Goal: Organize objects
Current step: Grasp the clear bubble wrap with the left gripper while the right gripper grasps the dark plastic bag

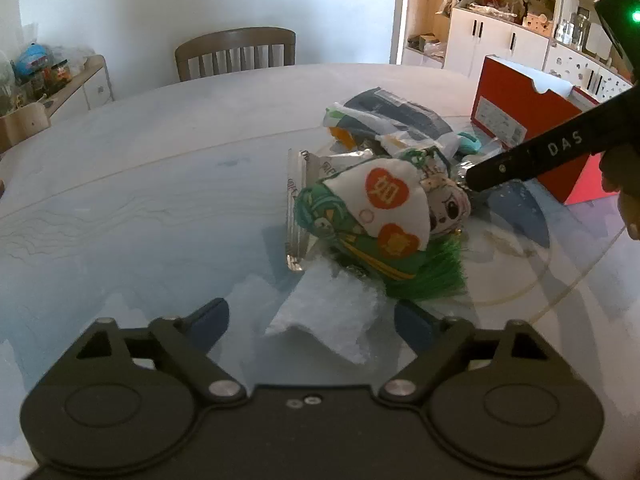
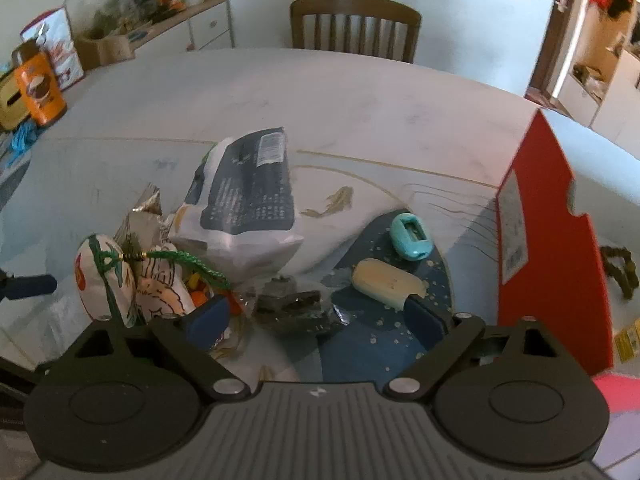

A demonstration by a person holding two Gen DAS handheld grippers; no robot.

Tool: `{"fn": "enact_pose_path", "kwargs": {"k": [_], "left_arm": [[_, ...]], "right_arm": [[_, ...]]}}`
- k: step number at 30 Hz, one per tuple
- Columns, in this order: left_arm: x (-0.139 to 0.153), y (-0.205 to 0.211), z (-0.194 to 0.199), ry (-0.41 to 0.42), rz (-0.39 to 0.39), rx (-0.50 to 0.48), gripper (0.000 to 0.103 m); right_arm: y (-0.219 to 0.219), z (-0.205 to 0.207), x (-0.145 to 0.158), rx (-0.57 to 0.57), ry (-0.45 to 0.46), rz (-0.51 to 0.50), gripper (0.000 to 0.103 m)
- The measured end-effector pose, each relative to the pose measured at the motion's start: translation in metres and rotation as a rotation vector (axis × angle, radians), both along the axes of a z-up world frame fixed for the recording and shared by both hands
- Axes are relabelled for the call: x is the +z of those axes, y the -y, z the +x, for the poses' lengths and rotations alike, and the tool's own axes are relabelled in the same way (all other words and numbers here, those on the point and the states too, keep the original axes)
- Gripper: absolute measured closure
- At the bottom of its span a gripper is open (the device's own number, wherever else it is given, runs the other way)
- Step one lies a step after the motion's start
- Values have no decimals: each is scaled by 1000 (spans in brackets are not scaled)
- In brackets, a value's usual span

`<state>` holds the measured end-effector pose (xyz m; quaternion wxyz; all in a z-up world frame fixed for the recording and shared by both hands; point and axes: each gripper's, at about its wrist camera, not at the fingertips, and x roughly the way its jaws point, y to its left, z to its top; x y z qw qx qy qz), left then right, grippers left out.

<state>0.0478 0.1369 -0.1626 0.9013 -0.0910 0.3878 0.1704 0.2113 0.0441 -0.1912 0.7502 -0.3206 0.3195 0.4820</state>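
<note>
My left gripper hovers low over the pale, glossy round table, jaws spread wide and empty; just ahead lies a green-and-white embroidered fabric sachet with orange heart patches and a green tassel, resting against a crinkled silver foil packet; my right gripper is also wide open, holding nothing; between its fingers sits a dark crumpled wrapper; just beyond are a cream oval case and a small teal plastic case; a navy-printed white pouch lies behind the pile; an upright red cardboard box stands to the right.
</note>
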Motion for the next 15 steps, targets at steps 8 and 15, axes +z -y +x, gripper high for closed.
{"fn": "enact_pose_path", "kwargs": {"k": [8,15], "left_arm": [[1,0,1,19,-7,-8,34],[0,3,1,17,-30,-25,49]], "right_arm": [[-7,-3,-2,18,14,-9,27],[-9,-13,-3,59,26,-19,49]]}}
